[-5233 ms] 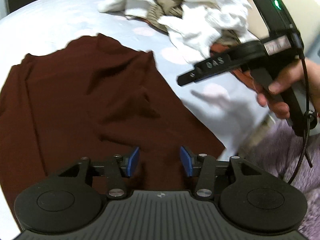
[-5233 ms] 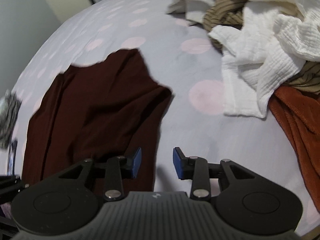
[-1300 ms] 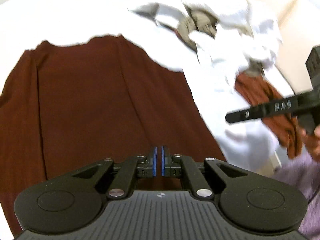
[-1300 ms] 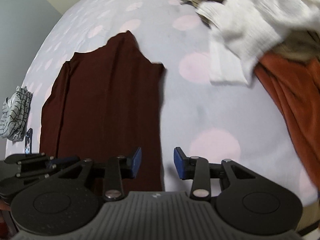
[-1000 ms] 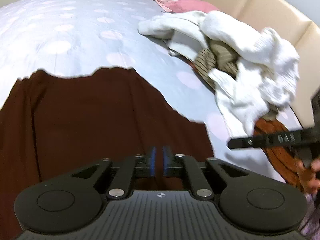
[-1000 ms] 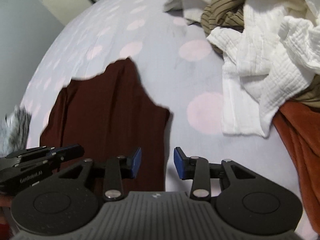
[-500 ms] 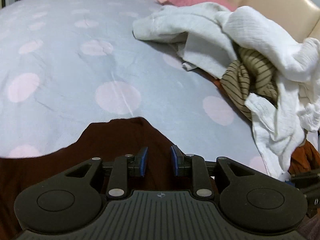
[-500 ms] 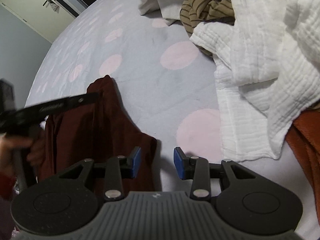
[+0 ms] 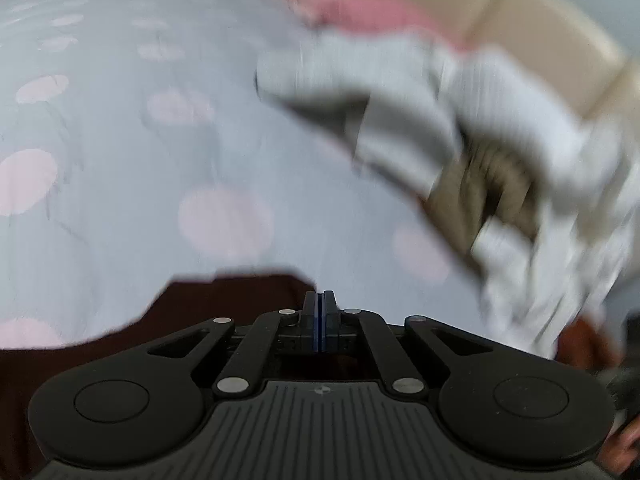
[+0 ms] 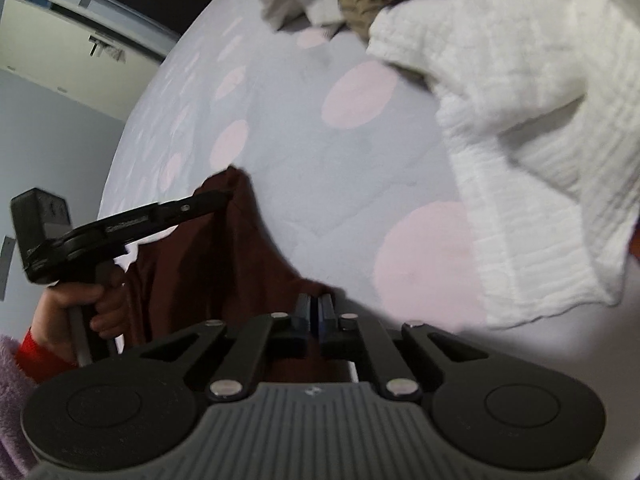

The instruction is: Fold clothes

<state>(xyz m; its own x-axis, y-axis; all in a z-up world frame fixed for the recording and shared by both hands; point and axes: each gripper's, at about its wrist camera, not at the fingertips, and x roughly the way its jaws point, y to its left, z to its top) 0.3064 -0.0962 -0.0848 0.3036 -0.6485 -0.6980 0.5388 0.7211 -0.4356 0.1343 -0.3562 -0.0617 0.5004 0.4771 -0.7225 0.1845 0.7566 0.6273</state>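
A dark maroon garment (image 10: pixel 224 240) lies on the bed with its far edge lifted. My left gripper (image 9: pixel 319 300) is shut on the garment's far edge (image 9: pixel 232 296); it also shows in the right wrist view (image 10: pixel 224 198), gripping the raised corner. My right gripper (image 10: pixel 314 304) is shut on the garment's near right corner. The left wrist view is blurred by motion.
The bed has a pale blue sheet with pink dots (image 10: pixel 360 92). A pile of white, striped brown and rust clothes (image 10: pixel 540 100) lies to the right, also in the left wrist view (image 9: pixel 500 152). A beige headboard (image 9: pixel 520 20) stands behind it.
Both grippers have closed on the maroon garment's far edge. The left gripper was slightly open half a second ago, the right open. Both have moved forward along the garment.
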